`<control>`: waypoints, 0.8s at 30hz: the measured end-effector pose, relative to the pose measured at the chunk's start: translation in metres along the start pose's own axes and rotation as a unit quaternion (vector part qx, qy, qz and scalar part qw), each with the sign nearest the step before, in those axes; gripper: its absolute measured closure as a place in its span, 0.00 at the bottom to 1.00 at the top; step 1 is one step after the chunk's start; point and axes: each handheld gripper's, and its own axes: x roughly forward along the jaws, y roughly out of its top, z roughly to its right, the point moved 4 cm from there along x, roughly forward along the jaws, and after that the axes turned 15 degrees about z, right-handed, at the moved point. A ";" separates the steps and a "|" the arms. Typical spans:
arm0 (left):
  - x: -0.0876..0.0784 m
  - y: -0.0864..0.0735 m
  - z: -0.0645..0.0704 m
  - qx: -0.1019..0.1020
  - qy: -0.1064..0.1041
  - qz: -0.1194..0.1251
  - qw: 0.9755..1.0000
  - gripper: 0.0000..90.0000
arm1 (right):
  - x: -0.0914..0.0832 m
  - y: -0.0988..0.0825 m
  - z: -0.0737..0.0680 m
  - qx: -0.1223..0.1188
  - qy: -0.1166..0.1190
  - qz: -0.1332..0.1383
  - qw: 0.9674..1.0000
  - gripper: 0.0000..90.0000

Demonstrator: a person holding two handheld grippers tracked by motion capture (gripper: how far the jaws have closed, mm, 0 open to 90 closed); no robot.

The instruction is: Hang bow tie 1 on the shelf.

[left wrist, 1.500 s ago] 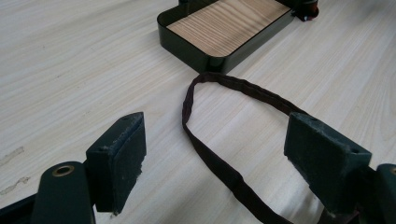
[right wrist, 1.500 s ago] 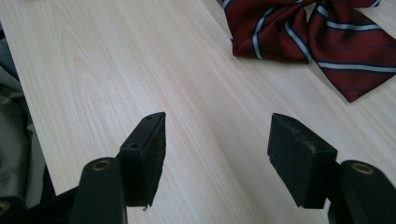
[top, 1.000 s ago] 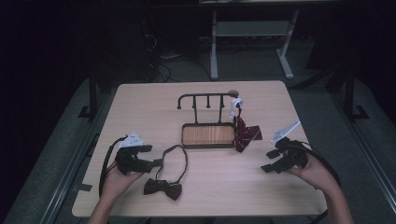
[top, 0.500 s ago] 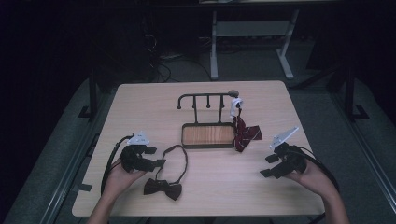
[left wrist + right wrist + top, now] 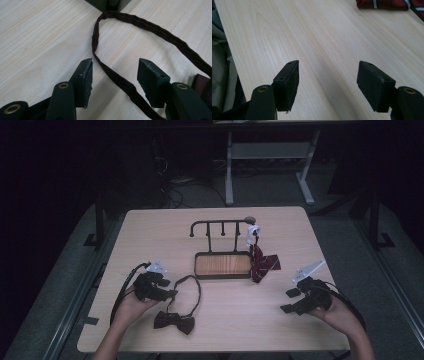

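Dark bow tie [image 5: 174, 321] lies flat on the table [image 5: 150, 235], front left, its strap [image 5: 117, 75] looped out toward the rack [image 5: 222, 247]. Red striped bow tie [image 5: 262, 264] hangs from the rack's right end, slumped onto the table beside the wooden base. Rack stands upright mid-table, pegs bare.

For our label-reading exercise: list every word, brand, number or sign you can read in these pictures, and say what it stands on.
None can be read.
White tag on the rack: too small and blurred to tell whether it bears print.
Dark bow tie, its strap, striped red tie, tray, table, both grippers: no lettering shows.
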 end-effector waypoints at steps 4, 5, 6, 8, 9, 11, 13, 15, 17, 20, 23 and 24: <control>0.004 0.000 -0.003 -0.008 0.001 -0.011 1.000 0.53 | 0.000 -0.003 -0.001 0.003 -0.003 0.004 1.000 0.38; 0.005 0.001 -0.003 -0.007 0.001 -0.015 1.000 0.53 | 0.000 -0.003 -0.001 0.003 -0.003 0.004 1.000 0.38; 0.006 0.002 -0.004 -0.007 0.000 -0.016 1.000 0.54 | 0.001 -0.003 -0.001 0.005 -0.003 0.004 1.000 0.38; 0.007 0.004 -0.004 -0.009 -0.002 -0.016 1.000 0.56 | 0.001 -0.004 -0.001 0.004 -0.004 0.005 1.000 0.38; 0.008 0.005 -0.005 -0.010 -0.003 -0.020 1.000 0.57 | 0.001 -0.004 -0.001 0.005 -0.004 0.005 1.000 0.38; 0.010 0.007 -0.005 -0.005 -0.003 -0.027 1.000 0.58 | 0.001 -0.005 -0.001 0.005 -0.004 0.005 1.000 0.37; 0.012 0.009 -0.005 -0.004 -0.002 -0.036 0.999 0.63 | 0.002 -0.005 0.000 0.002 -0.006 0.005 1.000 0.37; 0.015 0.009 -0.006 0.000 -0.001 -0.042 0.999 0.64 | 0.002 -0.005 0.000 0.000 -0.007 0.005 1.000 0.37; 0.017 0.009 -0.007 0.003 0.003 -0.050 0.999 0.66 | 0.001 -0.005 -0.001 -0.004 -0.012 0.006 1.000 0.37; 0.019 0.007 -0.010 0.003 0.009 -0.062 0.998 0.70 | 0.000 -0.004 -0.001 -0.005 -0.012 0.008 1.000 0.37; 0.021 0.005 -0.012 -0.001 0.009 -0.073 0.997 0.73 | -0.001 -0.003 -0.002 -0.005 -0.012 0.010 1.000 0.37; 0.022 0.005 -0.013 -0.005 0.009 -0.073 0.997 0.75 | -0.001 -0.003 -0.002 -0.007 -0.013 0.011 1.000 0.37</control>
